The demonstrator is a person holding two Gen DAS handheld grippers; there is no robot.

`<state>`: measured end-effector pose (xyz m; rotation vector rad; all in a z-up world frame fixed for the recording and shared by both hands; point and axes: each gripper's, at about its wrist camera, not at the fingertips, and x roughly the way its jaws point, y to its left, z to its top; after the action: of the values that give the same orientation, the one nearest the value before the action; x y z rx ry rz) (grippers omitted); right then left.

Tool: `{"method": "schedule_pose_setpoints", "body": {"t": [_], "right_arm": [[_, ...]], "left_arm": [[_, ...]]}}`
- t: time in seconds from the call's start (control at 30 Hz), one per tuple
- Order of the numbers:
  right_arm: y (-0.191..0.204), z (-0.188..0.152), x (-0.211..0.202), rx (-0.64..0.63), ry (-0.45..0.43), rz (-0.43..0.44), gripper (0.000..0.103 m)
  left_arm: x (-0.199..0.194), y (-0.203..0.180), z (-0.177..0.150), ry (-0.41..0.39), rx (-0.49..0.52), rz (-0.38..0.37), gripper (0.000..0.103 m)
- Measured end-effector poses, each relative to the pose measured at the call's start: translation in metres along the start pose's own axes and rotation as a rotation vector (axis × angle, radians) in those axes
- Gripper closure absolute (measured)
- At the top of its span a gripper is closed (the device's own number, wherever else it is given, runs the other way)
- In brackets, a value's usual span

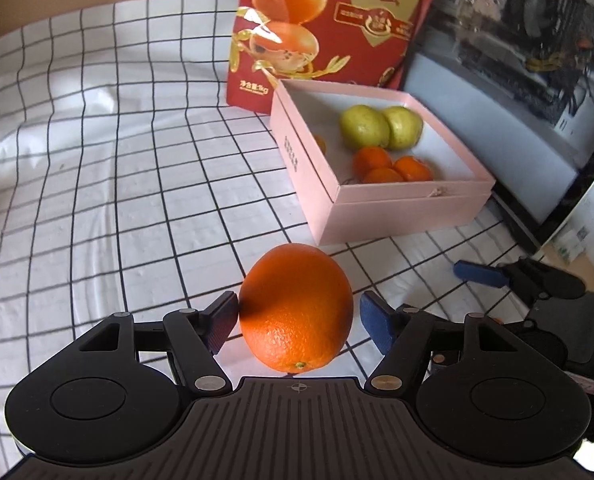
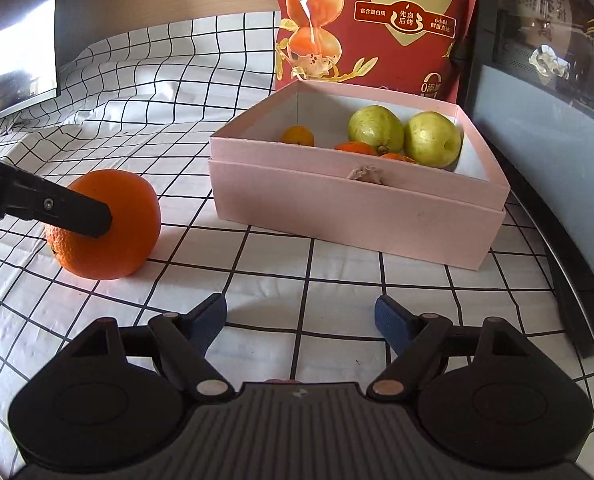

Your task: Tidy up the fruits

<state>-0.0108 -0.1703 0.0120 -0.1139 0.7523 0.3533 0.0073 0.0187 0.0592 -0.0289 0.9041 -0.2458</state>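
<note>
Left gripper (image 1: 295,322) grips a large orange (image 1: 296,308), its pads pressed on the fruit's two flanks; from the right wrist view the orange seems just clear of the checked tablecloth (image 2: 257,256). Its long axis runs along the fingers, stem end toward the camera. The pink box (image 1: 409,210), holding two green fruits (image 1: 381,126) and small mandarins (image 1: 393,166), lies ahead and to the right. Right gripper (image 2: 300,322) stands wide and empty, nearer the box.
</note>
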Motion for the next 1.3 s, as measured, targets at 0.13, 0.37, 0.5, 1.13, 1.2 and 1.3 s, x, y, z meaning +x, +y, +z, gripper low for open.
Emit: {"method": "schedule_pose_setpoints", "body": {"t": [0.13, 0.37, 0.5, 1.13, 1.2, 1.3], "right_arm": [[-0.001, 0.000, 0.000, -0.001, -0.001, 0.000, 0.022], [0.000, -0.001, -0.002, 0.007, -0.003, -0.008, 0.021], [-0.001, -0.001, -0.001, 0.007, -0.004, -0.009, 0.021], [0.000, -0.002, 0.000, 0.019, -0.003, -0.022, 0.018], [-0.001, -0.002, 0.000, 0.017, -0.004, -0.021, 0.018], [-0.001, -0.002, 0.001, 0.017, -0.005, -0.021, 0.018]], "left_arm": [[0.011, -0.009, 0.004, 0.028, 0.061, 0.045, 0.021], [0.034, 0.004, 0.013, 0.065, 0.035, 0.060, 0.016], [0.043, 0.014, 0.016, 0.079, 0.023, 0.056, 0.016], [0.057, 0.035, 0.018, 0.075, -0.013, 0.025, 0.020], [0.056, 0.035, 0.017, 0.087, -0.014, 0.024, 0.020], [0.055, 0.035, 0.016, 0.100, -0.022, 0.018, 0.020]]}}
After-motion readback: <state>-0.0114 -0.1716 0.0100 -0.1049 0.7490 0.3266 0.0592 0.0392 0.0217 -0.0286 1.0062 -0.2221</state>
